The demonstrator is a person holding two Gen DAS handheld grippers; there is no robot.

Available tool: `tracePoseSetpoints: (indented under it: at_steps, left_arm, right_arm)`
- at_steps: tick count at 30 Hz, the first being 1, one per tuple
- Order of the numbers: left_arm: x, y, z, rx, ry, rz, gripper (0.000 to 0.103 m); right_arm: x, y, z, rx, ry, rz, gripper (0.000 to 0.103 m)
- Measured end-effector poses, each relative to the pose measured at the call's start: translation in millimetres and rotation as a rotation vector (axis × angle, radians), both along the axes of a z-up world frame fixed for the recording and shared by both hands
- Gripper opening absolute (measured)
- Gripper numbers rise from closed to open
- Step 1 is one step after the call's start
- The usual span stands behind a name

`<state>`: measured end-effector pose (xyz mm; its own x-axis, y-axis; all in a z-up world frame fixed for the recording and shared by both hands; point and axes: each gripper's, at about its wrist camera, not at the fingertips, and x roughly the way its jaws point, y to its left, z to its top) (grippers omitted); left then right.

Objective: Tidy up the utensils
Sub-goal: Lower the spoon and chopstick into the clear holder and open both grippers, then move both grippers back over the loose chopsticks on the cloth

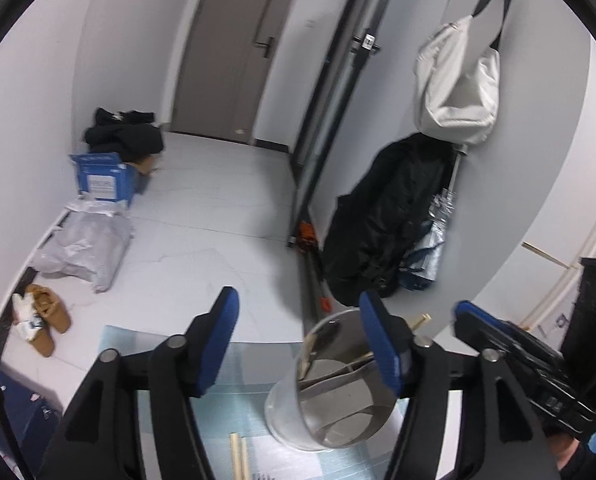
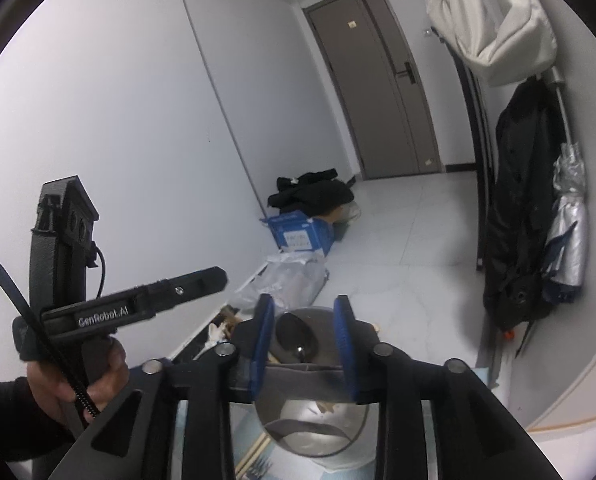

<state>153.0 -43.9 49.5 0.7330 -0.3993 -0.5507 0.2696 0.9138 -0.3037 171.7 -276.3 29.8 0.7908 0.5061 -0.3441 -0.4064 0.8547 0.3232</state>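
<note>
The right gripper (image 2: 303, 344) stands with its blue pads apart and nothing between them, poised just above the steel holder (image 2: 317, 432). A dark spoon (image 2: 296, 338) stands in the holder at 12 o'clock from the gap, bowl up, with pale sticks beside it.

The left gripper (image 1: 298, 344) is spread wide and empty; its right pad sits at the holder's (image 1: 329, 392) rim at 3 o'clock. Two loose chopsticks (image 1: 238, 456) lie on the mat (image 1: 242, 360) at 6 o'clock, seemingly yet to be put in.

The risk is tipping. The holder looks tall and light, so a pad catching its rim could knock it over and spill the contents. Reaching for the chopsticks could also bring the two grippers together, as they work close.
</note>
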Motion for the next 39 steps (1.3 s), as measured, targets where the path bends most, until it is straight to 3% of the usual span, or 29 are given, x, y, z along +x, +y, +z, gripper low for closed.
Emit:
tracePoseSetpoints:
  at_steps: [3, 5, 9, 14, 26, 34, 39]
  left_arm:
    - [-14, 2, 11, 0.025, -0.030, 0.048, 0.071]
    - [-22, 4, 18, 0.031, -0.042, 0.074, 0.083]
    - [-45, 8, 31, 0.033, -0.072, 0.123, 0.086]
    - [-69, 18, 42, 0.048, -0.106, 0.198, 0.096]
    - [-111, 36, 32, 0.075, -0.131, 0.294, 0.102]
    - [-133, 47, 5, 0.080, -0.106, 0.313, 0.102]
    - [-137, 56, -22, 0.077, -0.054, 0.307, 0.102]
  right_arm:
    - [-15, -3, 8, -0.002, -0.021, -0.018, 0.040]
    - [-25, -4, 13, 0.005, -0.029, -0.025, 0.044]
    - [-49, 2, 25, -0.004, -0.069, -0.038, 0.057]
    - [-79, 18, 32, -0.012, -0.107, -0.035, 0.063]
    - [-121, 41, 21, -0.022, -0.105, -0.057, 0.078]
    - [-137, 56, 1, -0.041, -0.089, -0.042, 0.083]
    - [-141, 70, -23, -0.068, -0.032, -0.018, 0.084]
